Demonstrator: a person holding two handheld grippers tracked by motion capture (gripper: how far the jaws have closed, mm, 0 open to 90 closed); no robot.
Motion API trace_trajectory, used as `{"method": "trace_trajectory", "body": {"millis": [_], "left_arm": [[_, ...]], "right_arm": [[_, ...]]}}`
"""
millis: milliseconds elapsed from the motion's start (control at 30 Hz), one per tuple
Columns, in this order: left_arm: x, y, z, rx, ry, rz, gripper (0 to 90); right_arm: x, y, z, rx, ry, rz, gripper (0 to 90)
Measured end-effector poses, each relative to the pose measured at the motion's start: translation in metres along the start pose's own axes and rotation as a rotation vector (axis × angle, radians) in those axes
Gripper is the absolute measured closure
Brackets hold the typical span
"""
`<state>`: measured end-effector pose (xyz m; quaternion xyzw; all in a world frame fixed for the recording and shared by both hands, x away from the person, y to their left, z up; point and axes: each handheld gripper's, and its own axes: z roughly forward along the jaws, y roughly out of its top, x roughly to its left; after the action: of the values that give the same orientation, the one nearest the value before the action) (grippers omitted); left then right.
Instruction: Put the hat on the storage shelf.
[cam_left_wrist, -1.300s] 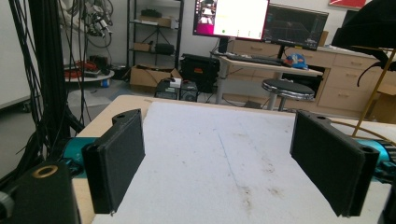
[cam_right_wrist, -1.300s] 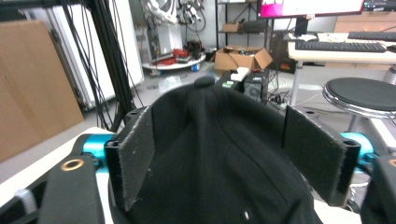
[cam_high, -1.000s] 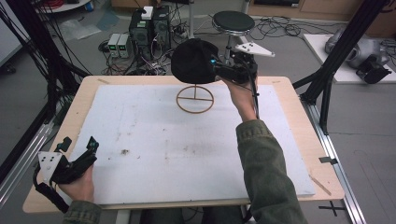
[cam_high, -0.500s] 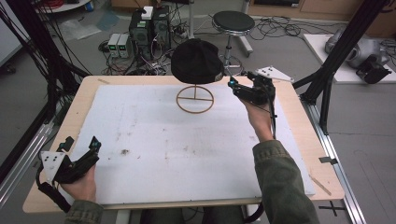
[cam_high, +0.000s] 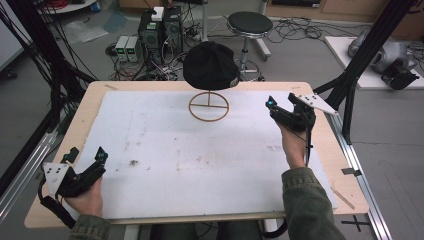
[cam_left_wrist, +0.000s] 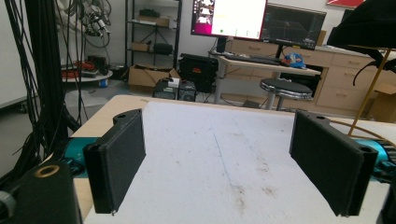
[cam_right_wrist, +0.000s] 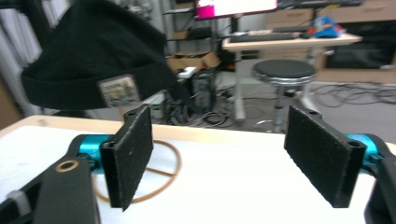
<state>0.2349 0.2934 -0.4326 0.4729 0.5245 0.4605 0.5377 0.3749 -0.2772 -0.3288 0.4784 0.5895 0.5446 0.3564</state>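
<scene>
Both claws gape empty; black beanie (cam_high: 211, 65) on its stand sits left of right claw (cam_high: 281, 103), apart.

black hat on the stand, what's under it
Under the black hat a thin gold post drops to a ring base on the white mat. The hat covers the post's top.

The left black two-jaw gripper (cam_high: 86, 156) sits low at the near left, held in a hand (cam_high: 86, 197), jaws wide apart with nothing between. The right black two-jaw gripper (cam_high: 281, 98), on a raised green-sleeved forearm (cam_high: 306, 200), has just been opening its jaws, which hold nothing
</scene>
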Motion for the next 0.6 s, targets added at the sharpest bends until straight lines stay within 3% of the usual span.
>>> {"method": "trace_trajectory", "body": {"millis": [167,333,433,500,600], "left_arm": [[0.000,-0.001,0.000,0.002,0.000,-0.002,18.5],[0.001,-0.003,0.001,0.012,0.000,-0.006,18.5],[-0.001,-0.002,0.002,0.010,-0.001,-0.006,18.5],[-0.002,-0.002,0.002,0.013,-0.005,-0.004,18.5],[-0.003,-0.002,0.002,0.010,-0.010,-0.002,18.4]], "right_arm": [[-0.008,-0.008,-0.013,-0.004,-0.042,-0.006,19.9],[-0.008,-0.005,-0.028,-0.036,-0.044,-0.021,19.9],[-0.006,-0.005,-0.037,-0.028,-0.042,-0.043,19.8],[-0.006,-0.009,-0.042,-0.049,-0.046,-0.058,19.8],[-0.008,-0.020,-0.050,-0.039,-0.061,-0.060,19.6]]}}
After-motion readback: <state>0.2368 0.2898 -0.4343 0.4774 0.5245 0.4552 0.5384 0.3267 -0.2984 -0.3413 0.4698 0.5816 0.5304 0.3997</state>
